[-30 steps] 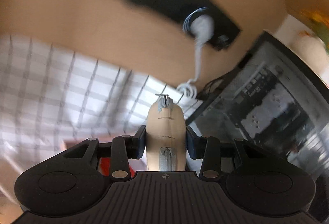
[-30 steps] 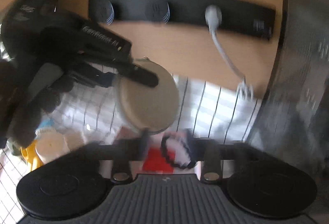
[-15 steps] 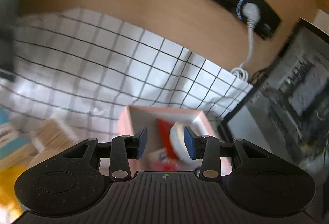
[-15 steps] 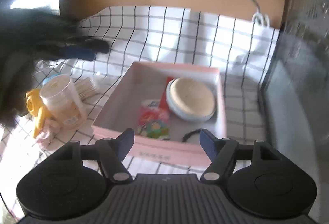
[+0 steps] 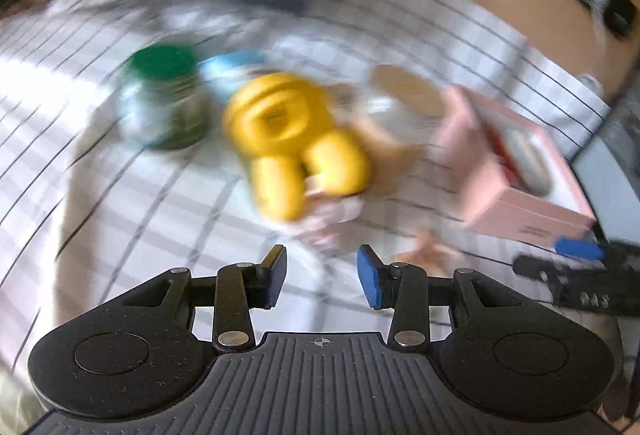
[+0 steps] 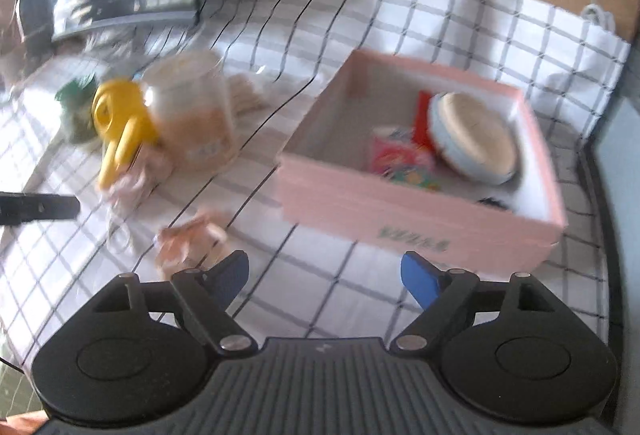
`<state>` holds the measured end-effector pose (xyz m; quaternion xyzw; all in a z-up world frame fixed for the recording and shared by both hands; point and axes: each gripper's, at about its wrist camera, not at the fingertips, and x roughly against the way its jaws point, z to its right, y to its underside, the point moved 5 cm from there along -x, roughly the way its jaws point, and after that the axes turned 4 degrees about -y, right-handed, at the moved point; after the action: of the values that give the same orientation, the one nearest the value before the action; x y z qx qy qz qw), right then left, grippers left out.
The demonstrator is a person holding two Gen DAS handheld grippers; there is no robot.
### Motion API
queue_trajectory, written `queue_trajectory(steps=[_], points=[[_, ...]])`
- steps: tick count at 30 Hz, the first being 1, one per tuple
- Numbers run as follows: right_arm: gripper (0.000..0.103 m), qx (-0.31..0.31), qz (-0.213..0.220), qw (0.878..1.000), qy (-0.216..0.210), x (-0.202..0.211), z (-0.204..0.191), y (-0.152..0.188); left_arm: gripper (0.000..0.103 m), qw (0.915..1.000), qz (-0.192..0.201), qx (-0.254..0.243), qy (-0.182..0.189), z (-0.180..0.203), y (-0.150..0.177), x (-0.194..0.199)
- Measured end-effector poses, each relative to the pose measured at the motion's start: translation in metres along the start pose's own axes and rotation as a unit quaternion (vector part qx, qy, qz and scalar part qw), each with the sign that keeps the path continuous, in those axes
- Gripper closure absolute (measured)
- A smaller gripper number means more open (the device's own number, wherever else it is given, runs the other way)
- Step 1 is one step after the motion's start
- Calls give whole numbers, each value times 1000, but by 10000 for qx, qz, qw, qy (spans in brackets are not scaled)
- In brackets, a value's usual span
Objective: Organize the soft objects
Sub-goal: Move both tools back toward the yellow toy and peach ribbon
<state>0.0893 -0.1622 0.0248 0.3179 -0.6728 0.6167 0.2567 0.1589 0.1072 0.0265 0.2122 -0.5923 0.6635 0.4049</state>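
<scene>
Since the earlier frame, both wrist views are swinging from the wall down to the checked cloth on the table, and the round cream puff, formerly pinched in the left claw, is now lying inside the pink box, at 1 o'clock in the right wrist view. Left claw is standing partly open with nothing between its blue pads. Right claw is widening its jaws, also carrying nothing; only bare cloth is showing between the fingers.

Remaining soft items are sitting outside the box: a crumpled peach scrunchie just beyond the right claw's left finger at 11 o'clock, and a pale pink cloth bundle directly ahead of the left claw at 12 o'clock, touching the yellow plastic toy. Blur is hiding each bundle's long axis. Judged from these views, the scrunchie is lying nearer the right claw, the pink bundle nearer the left; a clear jar and a green-lidded jar are crowding the bundle's far side
</scene>
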Motion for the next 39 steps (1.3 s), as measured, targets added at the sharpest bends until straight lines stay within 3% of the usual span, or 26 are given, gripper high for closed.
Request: queue_trajectory(steps=[3,5,9,12,15,20,23,25,28,31,36,39], points=[[19,-6,-209,9997,-86,-8,-11,6,60,9990,-95,439,29,-18,2,-3],[19,34,-282,9995,-110,-11,-17,10,60,9989,-73,455,96,-19,-3,-4],[19,118,-332,9994,-15,-11,-23,17,60,9990,-145,28,425,8,-2,-7],[19,66,-400,9992,26,-10,-22,22,60,9949,-213,-443,885,38,-1,-9],[19,99,-385,9992,47,-1,-19,28,60,9908,-171,-778,1096,59,-6,-9],[19,96,-368,9993,43,5,-15,33,60,9885,499,-1235,716,57,-33,7],[19,-21,-427,9991,-31,1,-14,34,60,9833,825,-1610,224,42,-62,10],[19,-11,-464,9989,-72,-1,-17,35,60,9770,849,-1944,198,36,-80,7],[19,40,-491,9987,-102,-4,-24,35,60,9675,654,-2406,411,31,-105,-6],[19,105,-500,9986,-110,-4,-29,36,60,9614,193,-2679,590,26,-118,-27],[19,111,-525,9985,-88,-4,-33,36,59,9375,-371,-3439,386,27,-116,-59],[19,124,-487,9987,-81,-4,-38,34,49,9282,-634,-3656,274,27,-113,-72]])
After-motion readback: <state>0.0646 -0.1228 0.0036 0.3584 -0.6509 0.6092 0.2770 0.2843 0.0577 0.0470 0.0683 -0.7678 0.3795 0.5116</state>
